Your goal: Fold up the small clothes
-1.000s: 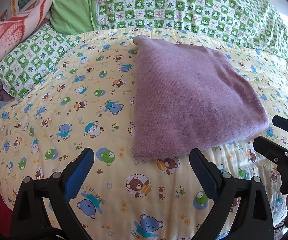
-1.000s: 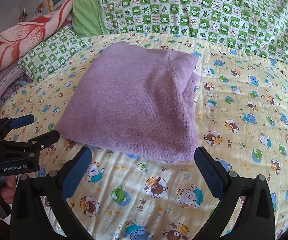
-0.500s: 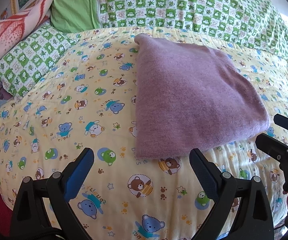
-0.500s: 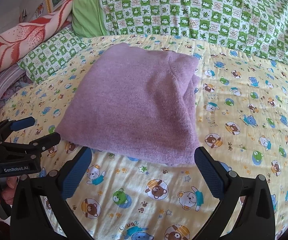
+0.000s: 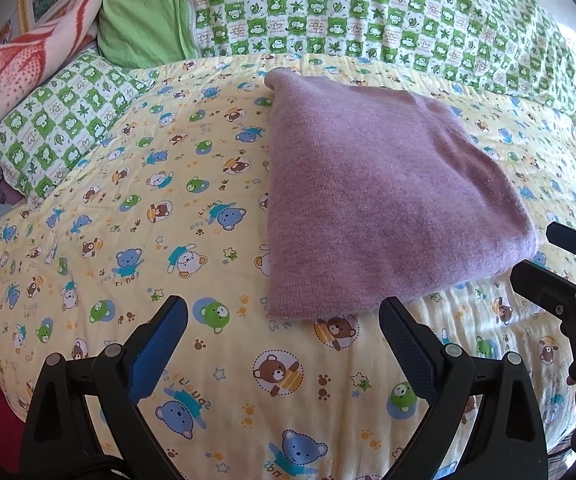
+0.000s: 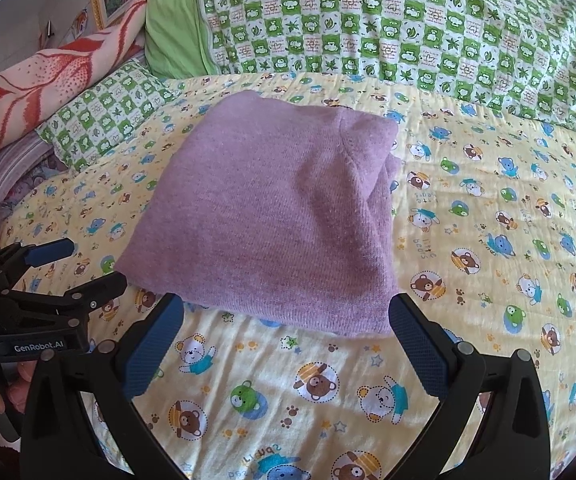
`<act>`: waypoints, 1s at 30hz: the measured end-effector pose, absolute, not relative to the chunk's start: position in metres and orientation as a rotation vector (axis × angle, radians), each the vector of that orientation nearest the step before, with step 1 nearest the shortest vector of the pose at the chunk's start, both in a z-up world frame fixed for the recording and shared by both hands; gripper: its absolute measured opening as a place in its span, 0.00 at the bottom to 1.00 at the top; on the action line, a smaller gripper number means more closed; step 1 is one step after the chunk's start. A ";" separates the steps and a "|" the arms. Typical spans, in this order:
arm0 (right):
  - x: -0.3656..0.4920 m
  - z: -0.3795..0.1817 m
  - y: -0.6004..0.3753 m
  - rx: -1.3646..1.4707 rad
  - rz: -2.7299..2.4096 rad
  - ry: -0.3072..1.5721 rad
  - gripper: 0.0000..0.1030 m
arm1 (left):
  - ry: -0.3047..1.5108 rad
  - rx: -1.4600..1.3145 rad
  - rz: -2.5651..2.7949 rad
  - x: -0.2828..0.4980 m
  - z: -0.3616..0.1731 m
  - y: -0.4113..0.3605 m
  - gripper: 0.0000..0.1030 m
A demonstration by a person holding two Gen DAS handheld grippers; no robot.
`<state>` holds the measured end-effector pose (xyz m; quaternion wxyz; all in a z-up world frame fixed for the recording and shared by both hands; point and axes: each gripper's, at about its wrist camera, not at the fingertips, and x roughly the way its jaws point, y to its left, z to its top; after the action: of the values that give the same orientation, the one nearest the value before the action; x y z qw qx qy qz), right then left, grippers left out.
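A folded purple knit garment lies flat on a yellow bear-print quilt; it also shows in the right wrist view. My left gripper is open and empty, just short of the garment's near left corner. My right gripper is open and empty, its jaws either side of the garment's near edge. The right gripper shows at the right edge of the left wrist view. The left gripper shows at the left of the right wrist view.
Green checked pillows lie along the back of the bed, another at the left. A red and white blanket is piled at the far left. The quilt spreads wide to the right of the garment.
Both grippers have crept slightly closer to the garment's near edge. The garment has not moved and both grippers stay open.
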<state>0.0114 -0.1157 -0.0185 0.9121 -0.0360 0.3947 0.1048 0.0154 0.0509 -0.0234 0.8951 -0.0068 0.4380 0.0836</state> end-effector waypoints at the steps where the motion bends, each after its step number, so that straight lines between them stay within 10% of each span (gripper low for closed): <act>1: 0.011 -0.019 -0.116 -0.075 0.216 0.813 0.99 | 0.909 -0.014 0.173 0.016 -0.023 0.051 0.94; 30: 0.018 -0.008 -0.112 -0.044 0.190 0.796 0.99 | 0.897 -0.031 0.166 0.025 -0.017 0.052 0.94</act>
<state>0.0180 -0.1124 -0.0084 0.9172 -0.0213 0.3871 0.0924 0.0246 0.0517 -0.0169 0.8976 -0.0148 0.4332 0.0801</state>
